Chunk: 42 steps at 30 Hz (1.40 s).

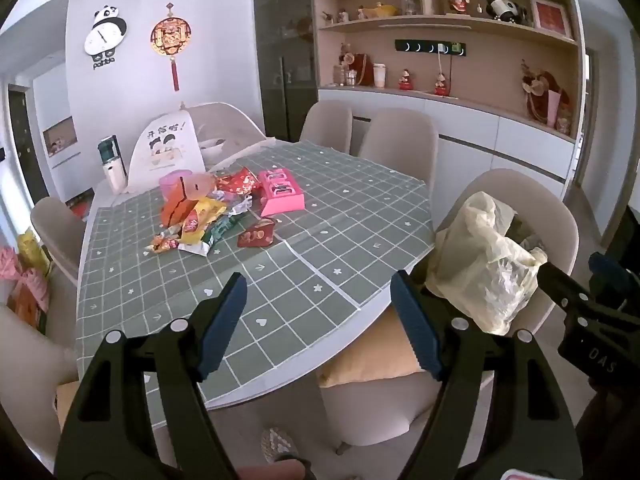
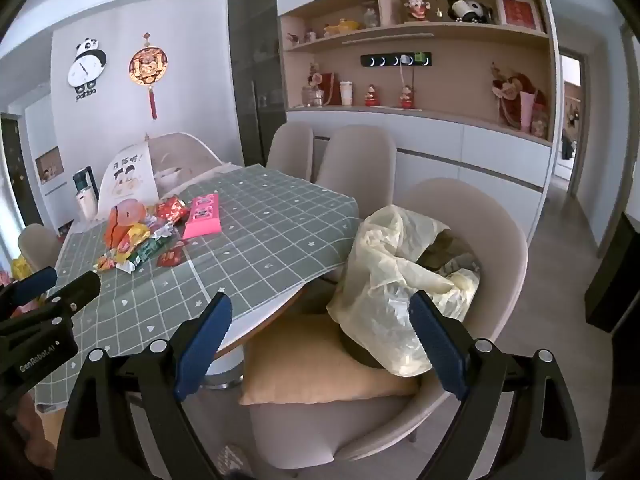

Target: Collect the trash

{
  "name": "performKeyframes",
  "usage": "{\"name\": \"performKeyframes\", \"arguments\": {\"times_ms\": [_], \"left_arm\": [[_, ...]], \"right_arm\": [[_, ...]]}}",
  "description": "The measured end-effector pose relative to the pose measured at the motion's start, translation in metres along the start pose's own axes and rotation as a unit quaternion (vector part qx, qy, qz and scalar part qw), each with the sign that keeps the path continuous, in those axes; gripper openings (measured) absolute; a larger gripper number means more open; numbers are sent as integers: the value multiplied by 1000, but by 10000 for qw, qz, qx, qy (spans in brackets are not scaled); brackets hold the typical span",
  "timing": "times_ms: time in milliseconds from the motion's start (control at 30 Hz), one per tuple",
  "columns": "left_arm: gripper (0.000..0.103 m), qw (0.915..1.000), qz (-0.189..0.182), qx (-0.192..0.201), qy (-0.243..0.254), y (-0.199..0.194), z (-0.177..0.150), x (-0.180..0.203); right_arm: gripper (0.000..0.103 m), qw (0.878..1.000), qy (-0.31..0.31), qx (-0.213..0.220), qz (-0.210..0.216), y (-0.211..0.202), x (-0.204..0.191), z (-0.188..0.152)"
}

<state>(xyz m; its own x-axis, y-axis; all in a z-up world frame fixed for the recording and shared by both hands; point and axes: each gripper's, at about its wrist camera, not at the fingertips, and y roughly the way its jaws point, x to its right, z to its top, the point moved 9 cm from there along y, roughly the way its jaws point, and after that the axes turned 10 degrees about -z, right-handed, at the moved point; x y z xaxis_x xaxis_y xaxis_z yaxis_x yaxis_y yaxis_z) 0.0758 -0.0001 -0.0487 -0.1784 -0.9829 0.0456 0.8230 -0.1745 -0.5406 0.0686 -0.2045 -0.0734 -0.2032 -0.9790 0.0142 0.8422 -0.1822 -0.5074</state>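
Observation:
A pile of colourful snack wrappers [image 1: 196, 220] lies on the far left of the green checked tablecloth [image 1: 280, 264]; it also shows in the right wrist view [image 2: 136, 240]. A red packet [image 1: 256, 236] lies beside it and a pink box [image 1: 280, 192] behind. A bin lined with a pale yellow plastic bag [image 2: 392, 280] stands on a chair [image 2: 500, 248]; it also shows in the left wrist view [image 1: 480, 264]. My left gripper [image 1: 320, 328] is open and empty above the table's near edge. My right gripper [image 2: 320, 344] is open and empty, just in front of the bag.
Beige chairs [image 1: 400, 140] ring the table. An orange cushion [image 2: 312, 364] lies on the bin's chair. A food cover [image 1: 168, 152] and a bottle [image 1: 112, 164] stand at the table's far end. Shelves with ornaments [image 1: 440, 60] line the right wall.

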Motion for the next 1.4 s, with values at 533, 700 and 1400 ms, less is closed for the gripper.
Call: {"name": "performKeyframes", "arguments": {"times_ms": [533, 700, 1400], "left_arm": [[71, 10000, 52, 54, 20, 0, 0, 0], [71, 10000, 45, 67, 14, -1, 0, 0], [71, 10000, 30, 44, 5, -5, 3, -1]], "right_arm": [[87, 10000, -12, -28, 6, -3, -5, 0], [87, 10000, -7, -26, 8, -3, -6, 1], [87, 10000, 45, -33, -21, -3, -3, 3]]}}
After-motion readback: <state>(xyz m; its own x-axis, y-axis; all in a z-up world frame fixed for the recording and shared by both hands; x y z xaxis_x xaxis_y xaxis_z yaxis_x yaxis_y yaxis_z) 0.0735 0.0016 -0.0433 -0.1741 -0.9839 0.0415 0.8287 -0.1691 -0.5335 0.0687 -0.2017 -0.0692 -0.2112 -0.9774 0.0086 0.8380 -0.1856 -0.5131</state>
